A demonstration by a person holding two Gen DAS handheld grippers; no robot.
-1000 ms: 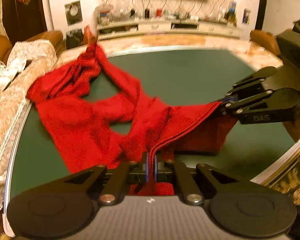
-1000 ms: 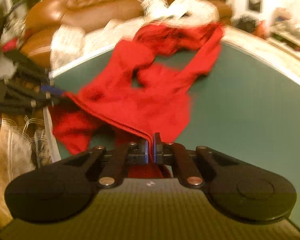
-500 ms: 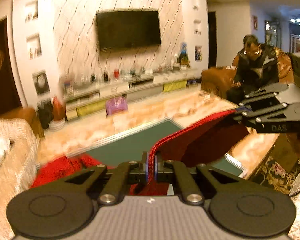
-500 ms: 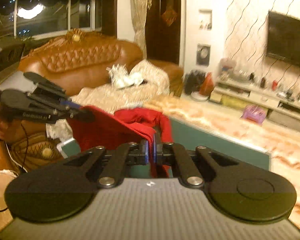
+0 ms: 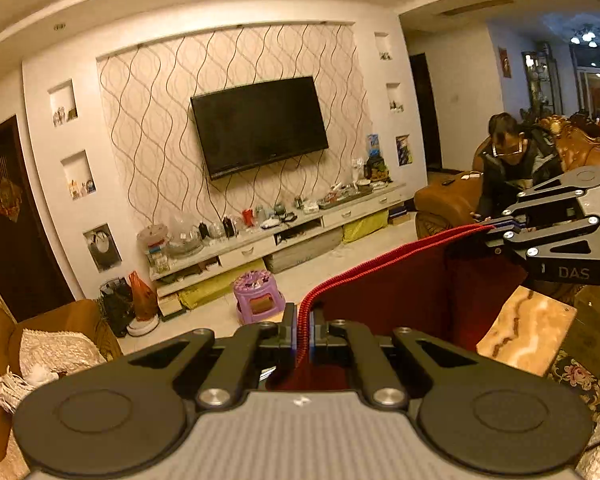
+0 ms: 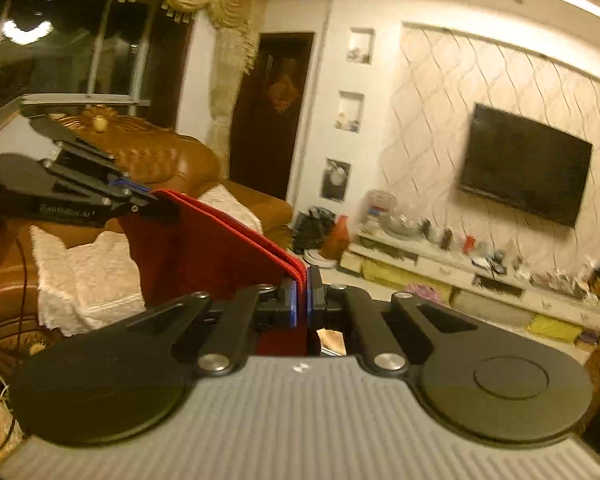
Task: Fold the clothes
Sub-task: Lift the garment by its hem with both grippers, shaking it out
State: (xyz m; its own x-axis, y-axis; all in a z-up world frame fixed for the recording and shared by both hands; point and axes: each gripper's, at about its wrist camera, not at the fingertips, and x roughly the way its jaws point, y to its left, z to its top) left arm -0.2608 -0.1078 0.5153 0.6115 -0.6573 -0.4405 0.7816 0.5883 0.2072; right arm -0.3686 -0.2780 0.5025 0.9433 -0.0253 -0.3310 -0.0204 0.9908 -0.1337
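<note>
Two claws hold one red garment (image 5: 400, 304) up in the air between them, each clenched on an end of its ribbed edge. The left claw (image 5: 303, 334) pinches the edge just ahead of its camera, and the right claw (image 5: 490, 226) shows in that same view off to the right, clamped on the far end. From the right wrist view the right claw (image 6: 302, 300) grips what looks like a doubled layer of the cloth (image 6: 220, 248), while the left claw (image 6: 148, 196) holds the other end in front of the brown sofa (image 6: 156, 156).

My reading is that this is the lift-and-spread step: the garment hangs free so it can straighten under its own weight. The table is not visible in either view, so how far above it the cloth hangs cannot be told. Next, the cloth likely has to come back down flat, with both grips kept firm and the edge kept taut so no creases set in.

The garment is deep red, a soft knit with a corded, ribbed hem, stretched in a fairly straight line between the claws and drooping below it.
</note>
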